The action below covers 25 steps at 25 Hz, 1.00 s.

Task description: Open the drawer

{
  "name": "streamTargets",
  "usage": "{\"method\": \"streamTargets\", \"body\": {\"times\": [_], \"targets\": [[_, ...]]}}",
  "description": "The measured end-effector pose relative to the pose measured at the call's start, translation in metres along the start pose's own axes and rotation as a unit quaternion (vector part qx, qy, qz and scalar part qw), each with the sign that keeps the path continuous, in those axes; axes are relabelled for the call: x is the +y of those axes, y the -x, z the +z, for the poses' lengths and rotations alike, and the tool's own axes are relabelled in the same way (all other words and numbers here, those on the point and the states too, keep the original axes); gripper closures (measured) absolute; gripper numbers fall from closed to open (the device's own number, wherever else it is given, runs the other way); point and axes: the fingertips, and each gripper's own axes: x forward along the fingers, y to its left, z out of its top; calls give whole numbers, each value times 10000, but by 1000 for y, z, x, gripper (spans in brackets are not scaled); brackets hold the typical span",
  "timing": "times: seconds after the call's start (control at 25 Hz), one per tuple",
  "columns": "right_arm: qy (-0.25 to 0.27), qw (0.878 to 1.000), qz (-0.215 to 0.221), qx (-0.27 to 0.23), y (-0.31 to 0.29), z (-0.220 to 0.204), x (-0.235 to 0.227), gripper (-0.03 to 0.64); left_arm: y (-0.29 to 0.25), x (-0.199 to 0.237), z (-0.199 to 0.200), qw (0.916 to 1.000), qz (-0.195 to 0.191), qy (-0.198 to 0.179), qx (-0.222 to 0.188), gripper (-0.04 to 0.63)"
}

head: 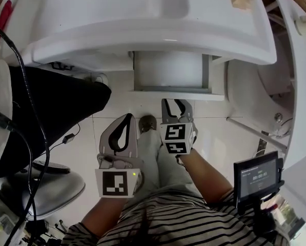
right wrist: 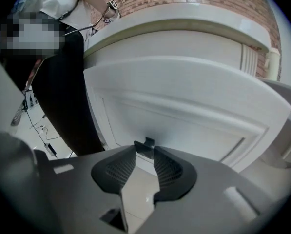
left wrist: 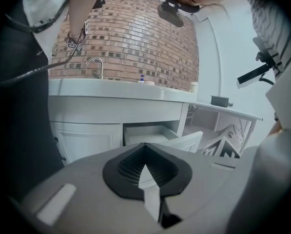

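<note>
The white vanity drawer (head: pixel 169 69) stands pulled out under the counter, its front panel (head: pixel 173 92) nearest me. In the left gripper view the open drawer (left wrist: pixel 157 136) shows ahead, right of a closed cabinet door. My right gripper (head: pixel 175 104) hovers just short of the drawer front, open, with nothing between its fingers; its own view is filled by the white panelled front (right wrist: pixel 184 116) beyond the right gripper (right wrist: pixel 146 149). My left gripper (head: pixel 127 119) hangs lower left, farther from the drawer, its tips meeting and empty. The left gripper (left wrist: pixel 145 149) points toward the vanity.
A white sink basin (head: pixel 117 4) tops the vanity. A person in black trousers (head: pixel 55 106) stands at the left beside a black cable (head: pixel 32 117). A round stool base (head: pixel 55 186) sits lower left. A small screen on a mount (head: pixel 256 176) is at the right, near a white fixture (head: pixel 260 81).
</note>
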Motion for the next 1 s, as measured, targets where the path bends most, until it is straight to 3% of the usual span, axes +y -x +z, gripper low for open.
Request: {"method": "streamTargets", "body": {"times": [0.28,0.52,0.68,0.76,0.84,1.0], "targets": [[56,9991,232,357,43,-42,30,505,27,-17,1,10000,-42,17,5,581],[121,9983,335,461,52,-47,33,511,48,-26,3,10000,30,2,58,581],[-63,9973,31,732,56,-46,29,498,58,-25,11,9999,102,124,-12,581],[-172,9967,-72,786,74,-40,31,539,69,-28,19,9998,119,178,6,581],[-177,9980,46,606,109,-23,35,545,88,-37,32,9998,121,137,18,581],[188,9987,419,-218,204,46,30,565,132,-53,76,9995,240,-40,-216,581]]}}
